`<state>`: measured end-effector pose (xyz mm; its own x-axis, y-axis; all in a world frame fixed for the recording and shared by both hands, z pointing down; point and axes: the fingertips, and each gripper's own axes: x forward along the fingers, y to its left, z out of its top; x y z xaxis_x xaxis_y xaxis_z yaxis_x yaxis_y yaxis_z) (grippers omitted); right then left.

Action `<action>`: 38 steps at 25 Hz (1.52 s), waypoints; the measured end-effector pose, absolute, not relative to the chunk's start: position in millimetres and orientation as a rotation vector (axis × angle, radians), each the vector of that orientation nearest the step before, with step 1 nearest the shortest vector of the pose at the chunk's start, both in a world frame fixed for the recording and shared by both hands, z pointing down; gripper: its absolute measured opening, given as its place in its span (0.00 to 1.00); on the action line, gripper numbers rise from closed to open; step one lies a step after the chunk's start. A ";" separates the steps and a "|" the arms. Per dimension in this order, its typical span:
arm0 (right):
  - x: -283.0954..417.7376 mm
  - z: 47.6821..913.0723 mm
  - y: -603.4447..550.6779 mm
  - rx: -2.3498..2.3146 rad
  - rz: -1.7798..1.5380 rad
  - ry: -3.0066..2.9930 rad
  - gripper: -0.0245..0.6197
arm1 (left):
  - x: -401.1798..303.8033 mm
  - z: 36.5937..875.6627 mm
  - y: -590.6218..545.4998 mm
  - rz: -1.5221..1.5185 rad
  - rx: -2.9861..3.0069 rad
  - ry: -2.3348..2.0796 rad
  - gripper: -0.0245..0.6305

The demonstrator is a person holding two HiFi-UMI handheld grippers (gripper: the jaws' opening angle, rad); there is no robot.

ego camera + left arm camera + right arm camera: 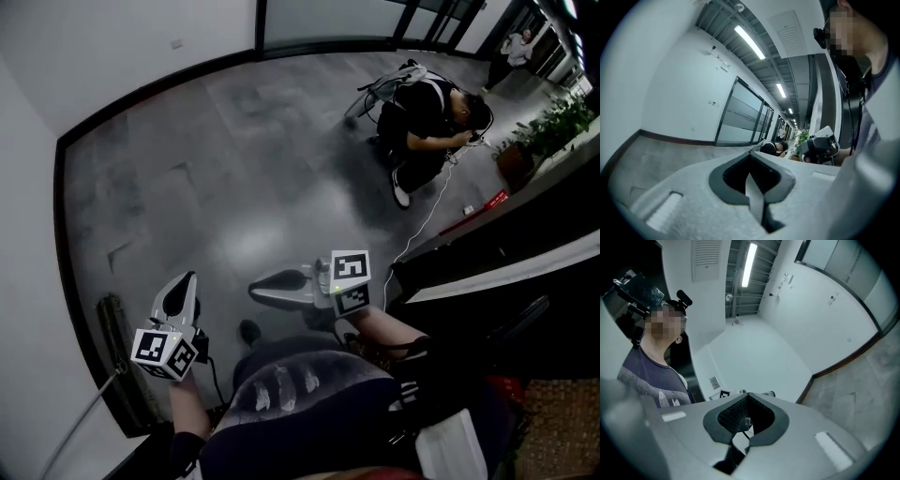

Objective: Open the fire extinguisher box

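Head view: person stands over grey floor [234, 187], left gripper [181, 284] and right gripper [262, 287] held low by waist. Both pairs of jaws are pressed together with nothing between them, likely idle carry, task not yet begun. Fire extinguisher box not identifiable in any view. Second person [427, 117] crouches at floor's far right edge beside plants [553, 127].
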<state>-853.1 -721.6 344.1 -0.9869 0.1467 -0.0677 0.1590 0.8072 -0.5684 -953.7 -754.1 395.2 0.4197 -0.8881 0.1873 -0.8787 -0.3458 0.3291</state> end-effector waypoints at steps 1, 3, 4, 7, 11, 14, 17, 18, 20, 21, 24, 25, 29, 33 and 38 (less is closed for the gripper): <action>-862.6 343.4 -727.2 0.228 -0.945 2.964 0.04 | -962.9 393.3 -758.9 -0.039 2.312 -1.505 0.04; -876.3 343.1 -736.2 0.180 -0.973 2.946 0.04 | -975.2 391.7 -766.5 -0.035 2.337 -1.482 0.04; -881.5 344.2 -740.0 0.156 -0.986 2.938 0.04 | -980.0 392.0 -769.8 -0.034 2.347 -1.469 0.04; -897.4 349.5 -749.6 0.094 -1.010 2.930 0.04 | -996.0 395.2 -776.6 -0.046 2.359 -1.442 0.04; -912.0 352.4 -742.9 0.083 -1.009 2.932 0.04 | -1011.2 402.1 -774.0 -0.047 2.363 -1.430 0.04; -907.9 346.9 -754.0 0.060 -0.946 2.957 0.04 | -999.4 397.4 -792.0 -0.056 2.427 -1.396 0.04; -892.0 344.1 -781.4 -0.029 -0.893 2.948 0.04 | -972.6 390.1 -813.2 -0.035 2.471 -1.334 0.04; -886.8 347.1 -792.6 -0.061 -0.886 2.945 0.04 | -966.2 389.7 -819.8 -0.023 2.475 -1.318 0.04; -877.6 356.9 -815.2 -0.120 -0.883 2.962 0.04 | -958.6 389.9 -832.4 0.014 2.464 -1.306 0.04; -872.8 361.4 -826.3 -0.146 -0.876 2.983 0.04 | -956.3 389.9 -839.0 0.032 2.453 -1.311 0.04; -853.1 367.9 -859.8 -0.207 -0.818 3.049 0.04 | -944.8 389.5 -863.4 0.083 2.428 -1.333 0.04; -843.9 368.5 -870.8 -0.221 -0.801 3.056 0.04 | -937.8 389.6 -872.3 0.094 2.423 -1.340 0.04; -793.2 352.6 -921.7 -0.288 -0.696 2.989 0.04 | -894.7 369.6 -919.5 0.009 2.477 -1.391 0.04; -733.5 346.0 -988.0 -0.300 -0.671 2.891 0.04 | -836.0 348.1 -980.2 -0.033 2.518 -1.387 0.04; -720.5 341.3 -996.1 -0.249 -0.610 2.883 0.04 | -812.6 355.7 -988.0 0.038 2.535 -1.316 0.04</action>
<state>-720.5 -996.1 341.3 -0.9691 -0.2007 -0.1438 -0.1252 0.9015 -0.4142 -812.6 -988.0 355.7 0.5840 -0.7973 0.1525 -0.8047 -0.5439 0.2378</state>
